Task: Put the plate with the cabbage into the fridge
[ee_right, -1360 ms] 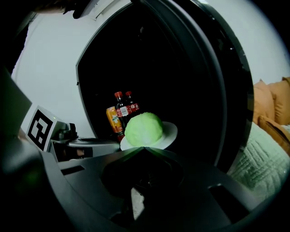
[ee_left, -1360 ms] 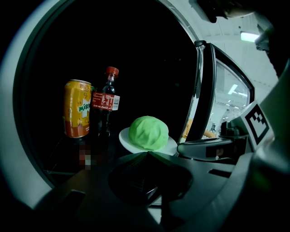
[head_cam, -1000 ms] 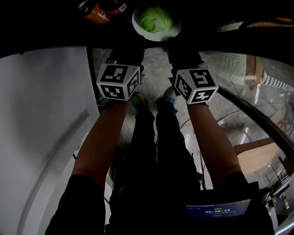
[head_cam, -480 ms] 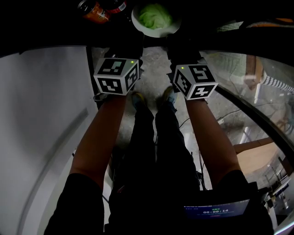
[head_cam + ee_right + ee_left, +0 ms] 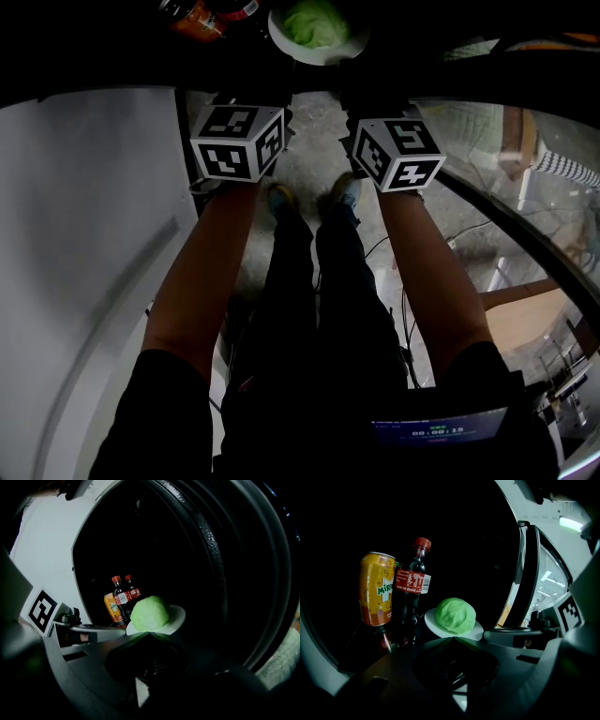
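A white plate [image 5: 476,632] carries a round green cabbage [image 5: 455,615]. My left gripper [image 5: 452,639] is shut on the plate's near rim. My right gripper [image 5: 149,634] is shut on the same plate [image 5: 178,618] from the other side, with the cabbage [image 5: 150,613] just beyond its tips. In the head view the plate [image 5: 281,39] with the cabbage [image 5: 317,23] sits at the top edge inside the dark fridge opening. Both marker cubes [image 5: 237,141] [image 5: 397,152] trail behind it, and the jaw tips are lost in shadow there.
An orange soda can [image 5: 377,588] and a cola bottle [image 5: 413,592] stand inside the fridge, just left of the plate. A second bottle [image 5: 133,591] shows behind them. The open glass door [image 5: 534,588] stands to the right, with white fridge casing [image 5: 84,234] to the left.
Both grippers have carried the plate forward into the fridge opening. The can and bottle now look larger and closer, and the cubes sit higher in the head view.
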`<move>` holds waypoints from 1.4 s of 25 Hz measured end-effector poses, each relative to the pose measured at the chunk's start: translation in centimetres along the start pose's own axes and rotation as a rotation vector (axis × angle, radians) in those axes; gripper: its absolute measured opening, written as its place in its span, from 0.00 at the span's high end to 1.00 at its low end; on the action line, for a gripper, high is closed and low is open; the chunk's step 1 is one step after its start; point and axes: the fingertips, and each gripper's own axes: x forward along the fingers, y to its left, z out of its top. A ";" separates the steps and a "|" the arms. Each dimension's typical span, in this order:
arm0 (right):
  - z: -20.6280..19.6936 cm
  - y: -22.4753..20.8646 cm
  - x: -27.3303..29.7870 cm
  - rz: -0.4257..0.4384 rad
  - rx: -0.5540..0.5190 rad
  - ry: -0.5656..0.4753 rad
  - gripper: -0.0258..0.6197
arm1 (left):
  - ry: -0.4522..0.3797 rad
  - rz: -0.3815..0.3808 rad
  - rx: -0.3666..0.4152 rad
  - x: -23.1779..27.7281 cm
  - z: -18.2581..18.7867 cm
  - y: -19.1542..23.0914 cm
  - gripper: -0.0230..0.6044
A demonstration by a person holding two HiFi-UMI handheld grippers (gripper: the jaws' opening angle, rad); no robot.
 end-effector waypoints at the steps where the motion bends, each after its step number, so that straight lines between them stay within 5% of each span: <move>1: 0.2 0.1 -0.1 -0.001 -0.001 -0.009 0.95 | -0.002 0.000 -0.001 -0.1 -0.1 -0.1 0.96; 10: 3.9 1.4 -2.8 -0.001 -0.016 -0.085 0.95 | -0.060 -0.002 0.021 -3.2 2.7 -0.7 0.96; 22: 11.1 5.8 -13.8 -0.025 -0.056 -0.159 0.95 | -0.123 -0.044 0.040 -15.7 5.9 -7.6 0.96; 27: 11.7 8.1 -16.8 -0.026 -0.058 -0.172 0.95 | -0.150 -0.042 0.005 -19.7 6.0 -8.7 0.96; 35: 12.1 11.9 -21.4 -0.017 -0.098 -0.185 0.95 | -0.175 -0.069 0.058 -24.5 7.4 -10.4 0.96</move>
